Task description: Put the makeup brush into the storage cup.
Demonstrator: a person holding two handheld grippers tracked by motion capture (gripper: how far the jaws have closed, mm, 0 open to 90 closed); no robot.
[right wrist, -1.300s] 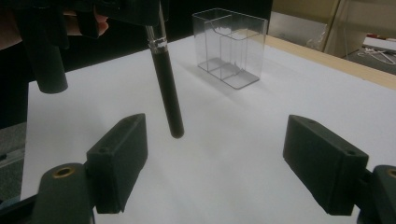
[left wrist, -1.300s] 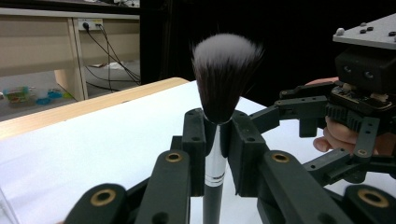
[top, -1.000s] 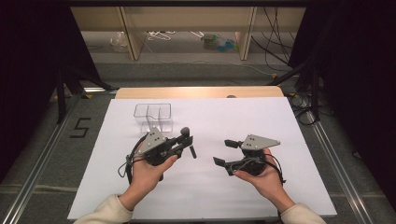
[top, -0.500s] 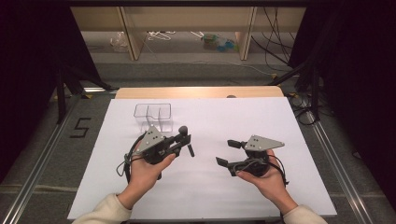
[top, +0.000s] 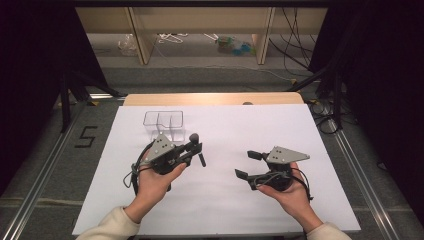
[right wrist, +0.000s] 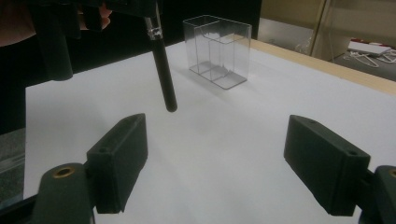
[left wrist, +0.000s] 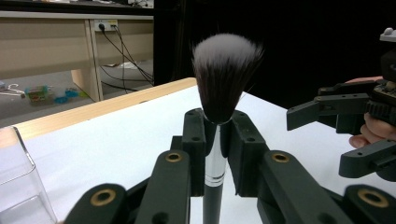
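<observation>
A makeup brush (left wrist: 219,84) with dark, white-tipped bristles and a silver ferrule stands upright between the jaws of my left gripper (left wrist: 215,135), which is shut on its handle. From above, the left gripper (top: 194,149) hovers over the white table, brush (top: 197,147) held bristles up, just in front of a clear plastic organizer (top: 164,125). In the right gripper view the brush's black handle (right wrist: 164,79) hangs down above the table at upper left. My right gripper (top: 247,165) is held at the right of the table, jaws wide apart with nothing between them (right wrist: 215,172).
The clear organizer (right wrist: 218,50) has several compartments and stands at the back left of the white table sheet (top: 225,200). A wooden table edge (top: 215,98) runs behind it. Shelving and cables lie on the floor beyond.
The right gripper has drifted slightly right and nearer the front edge. The left gripper with the brush has stayed put.
</observation>
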